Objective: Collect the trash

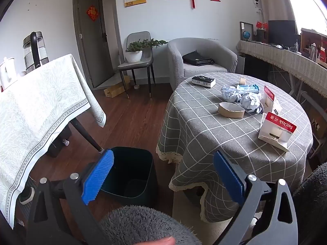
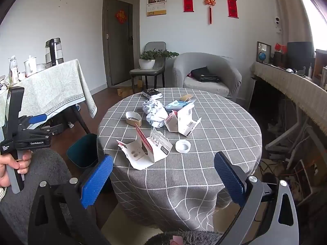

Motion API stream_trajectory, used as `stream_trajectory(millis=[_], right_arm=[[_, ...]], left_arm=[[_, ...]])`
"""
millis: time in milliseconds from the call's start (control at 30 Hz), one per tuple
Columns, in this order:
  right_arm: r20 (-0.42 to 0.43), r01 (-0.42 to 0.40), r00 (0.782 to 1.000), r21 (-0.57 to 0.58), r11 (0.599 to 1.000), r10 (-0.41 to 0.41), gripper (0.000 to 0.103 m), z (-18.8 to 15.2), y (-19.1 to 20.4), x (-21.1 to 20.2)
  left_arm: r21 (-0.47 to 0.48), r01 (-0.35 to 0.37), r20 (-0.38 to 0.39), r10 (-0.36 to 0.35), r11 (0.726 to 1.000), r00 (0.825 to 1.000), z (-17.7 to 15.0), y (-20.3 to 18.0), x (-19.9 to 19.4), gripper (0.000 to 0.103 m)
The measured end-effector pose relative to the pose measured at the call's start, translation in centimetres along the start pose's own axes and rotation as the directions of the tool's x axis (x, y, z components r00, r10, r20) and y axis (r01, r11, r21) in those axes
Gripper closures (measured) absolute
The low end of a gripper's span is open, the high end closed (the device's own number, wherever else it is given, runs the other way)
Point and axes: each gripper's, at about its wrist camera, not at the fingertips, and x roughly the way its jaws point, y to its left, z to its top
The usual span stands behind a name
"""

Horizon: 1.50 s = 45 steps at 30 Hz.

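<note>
- Two hand-held grippers, blue ribbed pads: left gripper (image 1: pixel 163 175) and right gripper (image 2: pixel 163 178), each with fingers spread wide and nothing between them.
- Count on the round table with grey checked cloth (image 2: pixel 224 118): two crumpled balls of pale paper (image 2: pixel 154 112); two torn red-and-white cardboard packages, the nearer one (image 2: pixel 147 149) and the farther one (image 2: pixel 179 120); two flattened brown tape-roll cores, one (image 2: pixel 133 118) and a farther one (image 2: pixel 186 97); one white tape ring (image 2: pixel 183 146); one blue-and-white packet (image 2: pixel 175 105); one black-and-white box (image 2: pixel 152 93).
- One dark teal plastic waste bin (image 1: pixel 130 173) on the wooden floor, beside the table.
- Relative to right gripper: all trash lies ahead, beyond the fingertips; nearer package closest, toward the left finger; none touched.
- Relative to left gripper: bin just ahead, partly behind the left pad (image 1: pixel 98 175); trash well ahead, to the right.
- Left view only: bin interior, looking bare. Right view only: white ring, and the left gripper (image 2: pixel 37 120) held up in a hand (image 2: pixel 14 163).
</note>
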Motion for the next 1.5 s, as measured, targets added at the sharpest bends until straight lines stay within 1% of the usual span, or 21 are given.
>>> stream_trajectory(millis=[1500], right_arm=[[-0.007, -0.001, 1.0, 0.001, 1.0, 0.001, 0.003, -0.4, -0.02, 0.06]], left_arm=[[0.004, 0.004, -0.011, -0.004, 1.0, 1.0, -0.18, -0.49, -0.04, 0.003]])
